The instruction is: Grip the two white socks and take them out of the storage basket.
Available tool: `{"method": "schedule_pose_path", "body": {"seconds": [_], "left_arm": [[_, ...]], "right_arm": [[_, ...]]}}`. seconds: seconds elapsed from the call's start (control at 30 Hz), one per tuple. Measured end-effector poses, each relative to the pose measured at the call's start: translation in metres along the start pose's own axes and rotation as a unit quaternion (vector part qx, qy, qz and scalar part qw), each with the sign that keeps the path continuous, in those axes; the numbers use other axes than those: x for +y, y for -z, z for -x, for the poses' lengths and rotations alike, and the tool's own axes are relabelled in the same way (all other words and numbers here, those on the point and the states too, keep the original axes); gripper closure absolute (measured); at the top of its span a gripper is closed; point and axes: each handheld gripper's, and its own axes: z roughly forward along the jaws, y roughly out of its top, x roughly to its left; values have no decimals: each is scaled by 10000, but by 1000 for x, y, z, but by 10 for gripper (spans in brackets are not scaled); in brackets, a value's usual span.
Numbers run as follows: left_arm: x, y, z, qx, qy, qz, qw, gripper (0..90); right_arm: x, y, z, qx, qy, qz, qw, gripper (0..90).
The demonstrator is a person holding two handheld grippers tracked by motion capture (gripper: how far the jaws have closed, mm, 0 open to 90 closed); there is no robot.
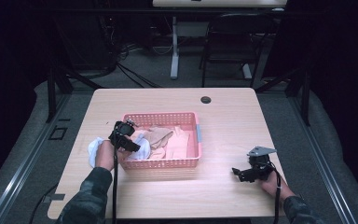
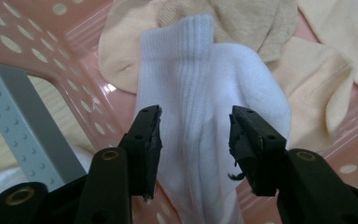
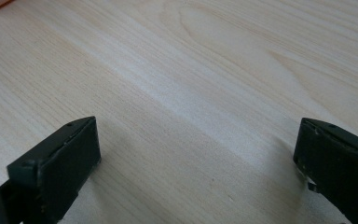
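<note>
A white ribbed sock [image 2: 200, 84] lies in the pink basket [image 1: 161, 115] on top of beige socks [image 2: 261, 23]. My left gripper [image 2: 195, 135] points down into the basket's left end, its jaws standing part-way apart on either side of the white sock, which lies between them with no pad visibly pressing on it. In the high view the left gripper [image 1: 131, 142] hangs over the basket's left corner by the white sock [image 1: 143, 148]. My right gripper [image 1: 235, 171] rests low over the bare table at the front right; its jaws [image 3: 196, 154] are wide apart with nothing between them.
Another white cloth [image 1: 93, 147] lies on the table just left of the basket. A grey handle [image 2: 18, 126] runs along the basket's end wall. The wooden table [image 1: 228, 121] has a cable hole [image 1: 206, 99] at the back. A chair [image 1: 233, 42] stands beyond it.
</note>
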Motion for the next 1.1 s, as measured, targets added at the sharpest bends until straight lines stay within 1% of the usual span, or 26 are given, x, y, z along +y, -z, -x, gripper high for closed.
{"method": "schedule_pose_path", "body": {"seconds": [0.13,0.17,0.2,0.27,0.4,0.53,0.67,0.73,0.83,1.0,1.1], "left_arm": [[0,-3,1,-47,-35,-76,10000,622],[0,-3,2,-1,-61,-86,9999,648],[0,-4,3,1,-54,-84,9999,672],[0,-5,5,129,-130,-105,9998,730],[-1,-7,7,157,-177,-89,9997,810],[-1,-3,9,133,-227,-50,9996,829],[0,7,9,60,-222,116,9997,831],[1,14,9,91,-244,216,9994,831],[2,23,6,19,-197,344,9992,831],[4,37,2,-20,-157,547,9984,831],[4,44,0,-28,-143,606,9981,831]], "right_arm": [[0,0,0,-1,0,-1,10000,0],[0,0,0,-2,1,-1,10000,0],[0,0,0,-1,-1,-2,10000,0],[0,0,0,-1,0,-1,10000,0],[0,0,0,-1,0,1,10000,0],[0,0,0,5,-3,3,10000,0],[0,0,0,0,-1,-1,10000,0],[0,0,0,-1,0,-3,10000,0],[0,0,0,-3,-1,-2,10000,0],[0,0,0,0,1,-4,10000,0],[0,0,0,2,2,-4,10000,0]]}}
